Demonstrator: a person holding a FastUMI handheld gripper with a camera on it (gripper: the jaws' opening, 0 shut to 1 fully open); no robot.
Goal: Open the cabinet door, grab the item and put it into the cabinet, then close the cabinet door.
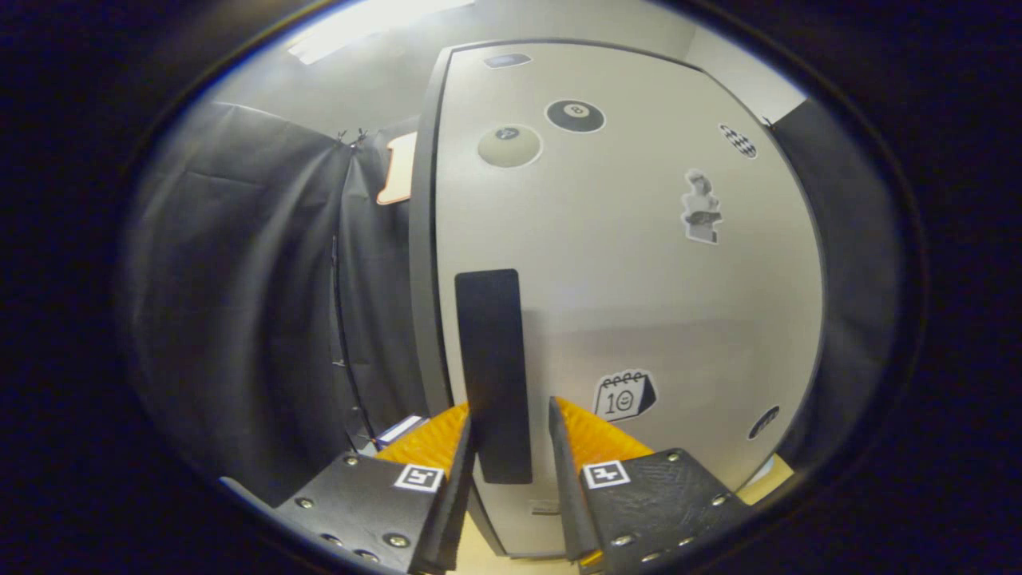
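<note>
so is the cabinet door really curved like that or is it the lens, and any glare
Gripper view: fisheye bows the cabinet door; a soft bright patch beside the dark handle, a ceiling light blown out above; the hand-held gripper straddles the handle, fingers open.

Dark curtain (239, 303) beside pale wall (375, 72)
</note>
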